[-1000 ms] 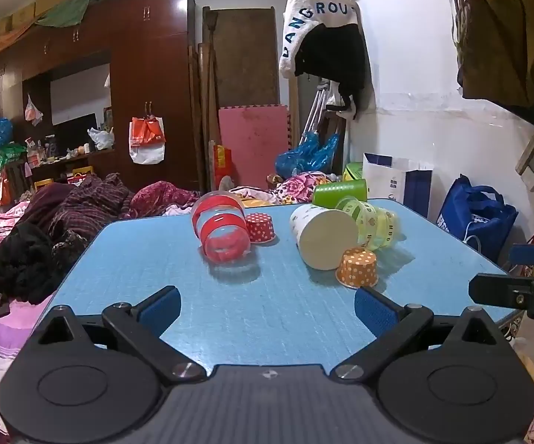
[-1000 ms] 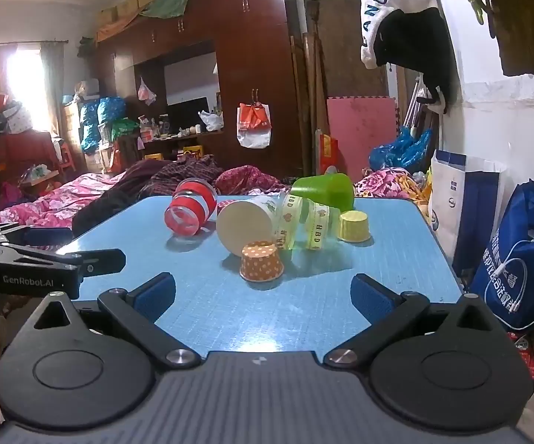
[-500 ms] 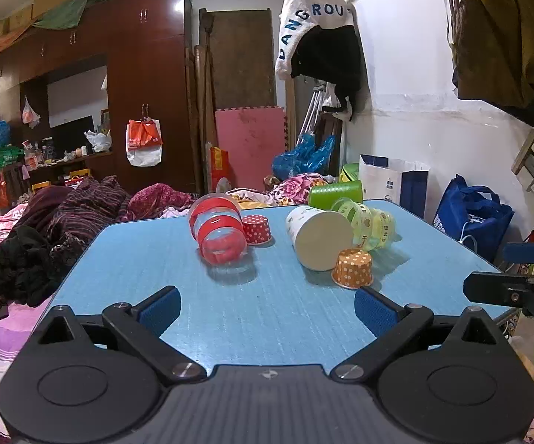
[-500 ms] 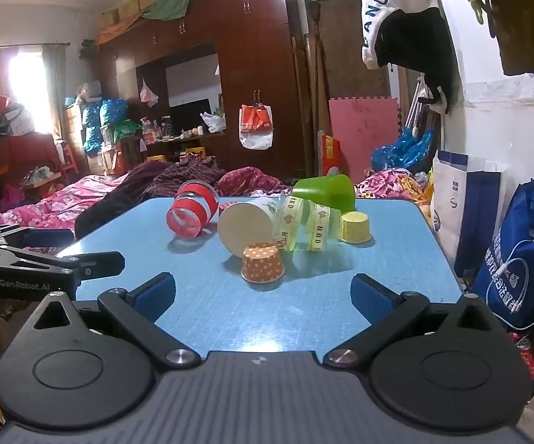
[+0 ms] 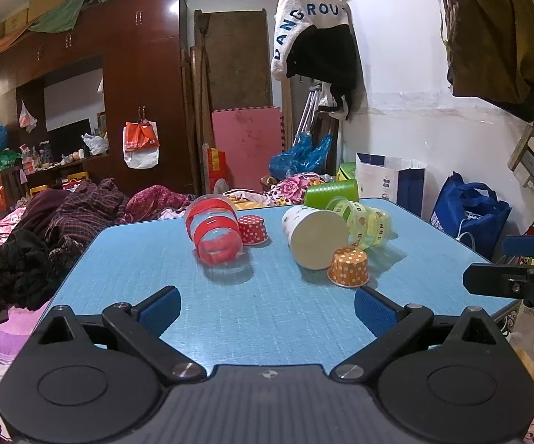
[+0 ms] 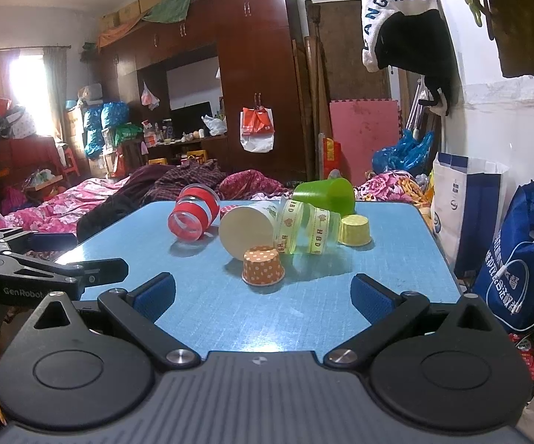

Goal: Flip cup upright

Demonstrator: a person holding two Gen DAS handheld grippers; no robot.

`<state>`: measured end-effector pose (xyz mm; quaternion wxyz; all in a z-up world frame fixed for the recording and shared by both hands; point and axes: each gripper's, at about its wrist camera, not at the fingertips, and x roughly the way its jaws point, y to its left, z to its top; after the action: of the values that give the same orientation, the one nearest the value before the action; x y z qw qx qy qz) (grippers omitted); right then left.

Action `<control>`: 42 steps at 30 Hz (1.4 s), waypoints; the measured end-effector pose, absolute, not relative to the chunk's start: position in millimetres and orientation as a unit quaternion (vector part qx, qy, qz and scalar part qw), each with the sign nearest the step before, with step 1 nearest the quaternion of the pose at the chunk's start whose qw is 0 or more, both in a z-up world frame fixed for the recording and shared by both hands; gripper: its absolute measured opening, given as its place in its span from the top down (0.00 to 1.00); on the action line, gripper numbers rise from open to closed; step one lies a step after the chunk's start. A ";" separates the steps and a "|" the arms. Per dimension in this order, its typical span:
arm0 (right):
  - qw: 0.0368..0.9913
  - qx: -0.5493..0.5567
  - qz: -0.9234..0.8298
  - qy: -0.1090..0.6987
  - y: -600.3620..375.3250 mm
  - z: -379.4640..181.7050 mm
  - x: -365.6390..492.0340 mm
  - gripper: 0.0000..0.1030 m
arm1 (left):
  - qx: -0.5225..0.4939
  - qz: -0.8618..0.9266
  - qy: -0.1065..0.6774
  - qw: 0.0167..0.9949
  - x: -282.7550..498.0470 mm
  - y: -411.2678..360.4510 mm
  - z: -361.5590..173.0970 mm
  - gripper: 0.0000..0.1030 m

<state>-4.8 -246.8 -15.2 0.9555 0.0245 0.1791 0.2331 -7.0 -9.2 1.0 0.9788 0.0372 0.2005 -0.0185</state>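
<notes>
Cups: white cup (image 5: 315, 236) on side | orange cup (image 5: 348, 267) touching, in front | both claws wide

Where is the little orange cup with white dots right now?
The orange dotted cup sits upside down on the blue table, nearest both cameras, just in front of the white paper cup lying on its side and beside the clear yellow-banded cup.

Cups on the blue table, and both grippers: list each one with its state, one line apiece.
Red-banded clear cup: on its side.
White paper cup: on its side, base toward the cameras.
Clear HBD cup: on its side.
Green cup: on its side.
Orange dotted cup: upside down.
Red dotted cup: upside down.
Yellow cup: upside down.
Left gripper: open, empty.
Right gripper: open, empty.
</notes>
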 end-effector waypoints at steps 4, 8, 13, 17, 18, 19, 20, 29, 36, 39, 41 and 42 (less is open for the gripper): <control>0.955 0.026 0.233 0.179 -247.2 -15.1 -5.5 0.01 | 0.036 -0.017 0.202 0.978 -6.4 -8.5 0.8 0.02; 0.955 0.025 0.235 0.180 -247.1 -13.6 -8.3 0.01 | 0.035 -0.016 0.203 0.978 -5.3 -8.0 0.7 0.02; 0.955 0.026 0.234 0.181 -247.3 -14.9 -6.2 0.01 | 0.035 -0.016 0.204 0.978 -5.1 -7.7 0.7 0.02; 0.954 0.027 0.235 0.182 -247.1 -15.4 -6.6 0.01 | 0.036 -0.016 0.205 0.978 -4.3 -7.6 0.0 0.02; 0.954 0.027 0.236 0.183 -246.9 -15.6 -6.9 0.01 | 0.036 -0.016 0.206 0.978 -4.1 -7.5 0.3 0.02; 0.954 0.026 0.236 0.183 -246.2 -15.6 -7.2 0.01 | 0.036 -0.017 0.206 0.978 -3.8 -7.3 0.4 0.02; 0.954 0.025 0.237 0.182 -246.7 -16.5 -6.1 0.01 | 0.036 -0.017 0.206 0.978 -4.2 -7.7 0.0 0.02; 0.954 0.026 0.236 0.183 -246.1 -17.1 -6.7 0.01 | 0.034 -0.017 0.207 0.978 -3.7 -6.9 -0.4 0.02; 0.954 0.025 0.237 0.183 -246.6 -16.3 -6.3 0.01 | 0.035 -0.019 0.209 0.977 -3.6 -7.7 -2.2 0.02; 0.953 0.027 0.239 0.184 -246.5 -17.3 -6.2 0.01 | 0.034 -0.020 0.209 0.977 -4.2 -6.9 -2.3 0.02; 0.953 0.027 0.240 0.185 -246.3 -17.8 -6.0 0.01 | 0.035 -0.019 0.209 0.977 -3.9 -7.0 -2.3 0.02; 0.953 0.027 0.239 0.185 -246.4 -17.6 -5.9 0.01 | 0.035 -0.019 0.209 0.977 -3.8 -7.0 -2.3 0.02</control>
<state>-5.9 -246.4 -17.6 0.9529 0.0268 0.1846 0.2393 -3.8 -7.0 -2.3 0.9771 0.0345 0.2091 -0.0188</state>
